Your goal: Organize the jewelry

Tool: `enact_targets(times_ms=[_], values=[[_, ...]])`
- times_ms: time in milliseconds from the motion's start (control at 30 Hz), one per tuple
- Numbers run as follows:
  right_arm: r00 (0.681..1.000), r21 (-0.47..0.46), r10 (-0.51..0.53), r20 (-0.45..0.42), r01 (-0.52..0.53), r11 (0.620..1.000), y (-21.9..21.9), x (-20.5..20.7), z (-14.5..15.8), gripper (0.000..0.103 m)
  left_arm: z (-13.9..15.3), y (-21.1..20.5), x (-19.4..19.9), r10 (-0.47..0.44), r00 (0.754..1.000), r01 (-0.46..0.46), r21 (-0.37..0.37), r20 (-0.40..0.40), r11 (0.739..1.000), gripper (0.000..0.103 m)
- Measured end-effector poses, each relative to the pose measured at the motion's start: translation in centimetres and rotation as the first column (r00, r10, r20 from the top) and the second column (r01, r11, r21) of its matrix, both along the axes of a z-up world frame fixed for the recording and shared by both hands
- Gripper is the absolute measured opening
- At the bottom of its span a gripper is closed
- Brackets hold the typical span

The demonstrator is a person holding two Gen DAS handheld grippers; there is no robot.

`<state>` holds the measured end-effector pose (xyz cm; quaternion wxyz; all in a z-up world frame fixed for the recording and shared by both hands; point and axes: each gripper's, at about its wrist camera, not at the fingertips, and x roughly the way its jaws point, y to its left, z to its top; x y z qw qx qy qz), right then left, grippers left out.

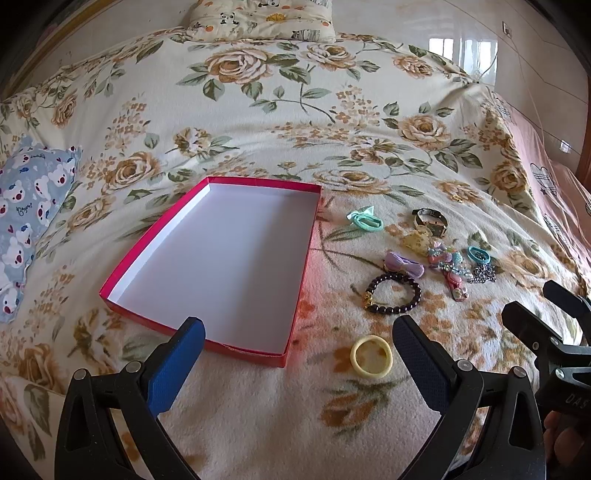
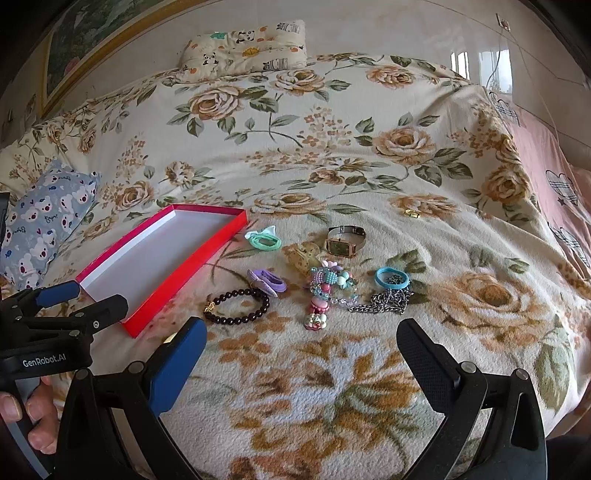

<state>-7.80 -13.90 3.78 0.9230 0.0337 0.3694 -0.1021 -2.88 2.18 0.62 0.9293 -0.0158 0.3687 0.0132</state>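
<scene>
A shallow red box (image 1: 155, 236) with a white inside lies empty on the floral blanket; it also shows in the right wrist view (image 2: 184, 280). Right of it lie a dark bead bracelet (image 1: 393, 293) (image 2: 238, 306), a yellow hair tie (image 1: 371, 356), a purple bow (image 1: 404, 264) (image 2: 267, 280), a green hair tie (image 1: 364, 219) (image 2: 264, 240), a watch (image 1: 430, 221) (image 2: 345, 240), a colourful bead piece (image 2: 325, 291), a blue hair tie (image 2: 391, 277) and a silver chain (image 2: 384, 301). My left gripper (image 1: 301, 334) is open over the box's near corner. My right gripper (image 2: 301, 336) is open just short of the jewelry.
A blue bear-print pillow (image 1: 26, 206) lies left of the box. A panda-print pillow (image 1: 266, 18) sits at the far end of the bed. A small gold clasp (image 2: 413, 213) lies further back. The pink bed edge (image 2: 546, 162) drops off at the right.
</scene>
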Motion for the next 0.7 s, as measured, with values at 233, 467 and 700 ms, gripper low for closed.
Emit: enact_targets(times_ms=[233, 467, 700], values=[[1.000, 0.010, 0.003, -0.002, -0.003, 1.000, -0.1, 0.1, -0.1, 0.103, -0.1, 0.1, 0.3, 0.000, 1.000, 0.000, -0.001, -0.005, 1.000, 0.102], [1.000, 0.018, 0.013, -0.012, -0.013, 1.000, -0.1, 0.4, 0.0, 0.103, -0.2, 0.1, 0.6, -0.007, 1.000, 0.007, -0.001, -0.016, 1.000, 0.102], [0.997, 0.037, -0.002, -0.074, 0.005, 0.999, -1.4, 2.0, 0.1, 0.103, 0.0, 0.2, 3.3, -0.032, 0.998, 0.032, 0.004, -0.046, 0.999, 0.102]])
